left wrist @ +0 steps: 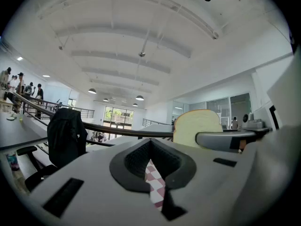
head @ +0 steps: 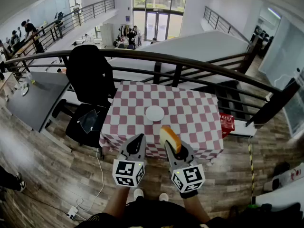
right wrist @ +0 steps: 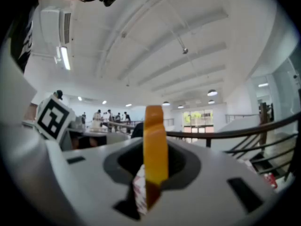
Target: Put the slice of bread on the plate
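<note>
A white round plate (head: 155, 113) lies near the middle of the red-and-white checked table (head: 190, 115). My right gripper (head: 173, 149) hovers over the table's near edge, shut on a slice of bread (head: 169, 137) that stands on edge with its orange crust up. In the right gripper view the slice (right wrist: 155, 140) sits upright between the jaws of the right gripper (right wrist: 149, 175). My left gripper (head: 138, 140) hangs beside it to the left, shut and holding nothing; the left gripper (left wrist: 154, 175) shows only a thin slit with checked cloth behind it. The bread (left wrist: 196, 126) shows there at the right.
A black office chair (head: 89, 82) draped with a dark jacket stands at the table's left side. A dark railing (head: 190, 63) runs behind the table. A red box (head: 227, 123) sits by the table's right edge. A grey desk (head: 35, 99) is at the far left, and cables trail on the wooden floor.
</note>
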A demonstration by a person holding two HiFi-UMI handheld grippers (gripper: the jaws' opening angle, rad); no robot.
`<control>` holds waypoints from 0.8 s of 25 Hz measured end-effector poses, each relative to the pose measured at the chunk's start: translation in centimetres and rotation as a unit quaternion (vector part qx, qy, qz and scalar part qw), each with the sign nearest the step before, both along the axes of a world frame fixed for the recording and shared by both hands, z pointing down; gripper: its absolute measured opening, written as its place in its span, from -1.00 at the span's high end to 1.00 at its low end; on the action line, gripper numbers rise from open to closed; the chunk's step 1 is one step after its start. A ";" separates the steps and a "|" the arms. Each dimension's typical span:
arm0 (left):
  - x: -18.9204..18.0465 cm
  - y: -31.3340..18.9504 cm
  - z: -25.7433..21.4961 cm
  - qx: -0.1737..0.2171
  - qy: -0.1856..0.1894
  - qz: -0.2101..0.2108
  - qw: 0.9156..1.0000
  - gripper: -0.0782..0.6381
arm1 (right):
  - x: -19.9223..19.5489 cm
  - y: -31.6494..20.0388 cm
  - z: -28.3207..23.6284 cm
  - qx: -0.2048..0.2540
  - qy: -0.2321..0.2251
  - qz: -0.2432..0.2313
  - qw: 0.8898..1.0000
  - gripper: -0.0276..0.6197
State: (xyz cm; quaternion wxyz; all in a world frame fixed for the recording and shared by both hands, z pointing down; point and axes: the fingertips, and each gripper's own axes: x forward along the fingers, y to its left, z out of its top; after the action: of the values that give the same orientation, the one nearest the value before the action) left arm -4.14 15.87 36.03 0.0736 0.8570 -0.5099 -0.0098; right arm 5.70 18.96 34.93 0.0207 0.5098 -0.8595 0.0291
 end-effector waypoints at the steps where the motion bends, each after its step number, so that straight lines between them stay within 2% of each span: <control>1: -0.3 0.0 0.0 0.001 0.001 0.001 1.000 0.73 | -0.4 -0.1 0.1 -0.001 -0.001 0.000 1.000 0.62; 9: -3.3 0.6 0.8 0.001 -0.009 0.012 1.000 0.73 | -4.2 -0.6 0.8 -0.012 -0.004 0.005 1.000 0.62; 15: -7.6 0.9 2.7 -0.027 0.019 -0.013 0.999 0.73 | -7.4 0.1 2.3 -0.034 -0.008 -0.006 0.999 0.62; 20: -7.3 0.9 5.2 -0.055 0.030 -0.005 0.998 0.73 | -6.8 0.0 4.6 -0.071 -0.015 0.007 0.997 0.61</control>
State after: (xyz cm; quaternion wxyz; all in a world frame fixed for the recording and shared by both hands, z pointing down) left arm -11.39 16.74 41.25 0.1362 0.8482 -0.5119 -0.0080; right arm -1.07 19.00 39.57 0.0442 0.5130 -0.8517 0.0978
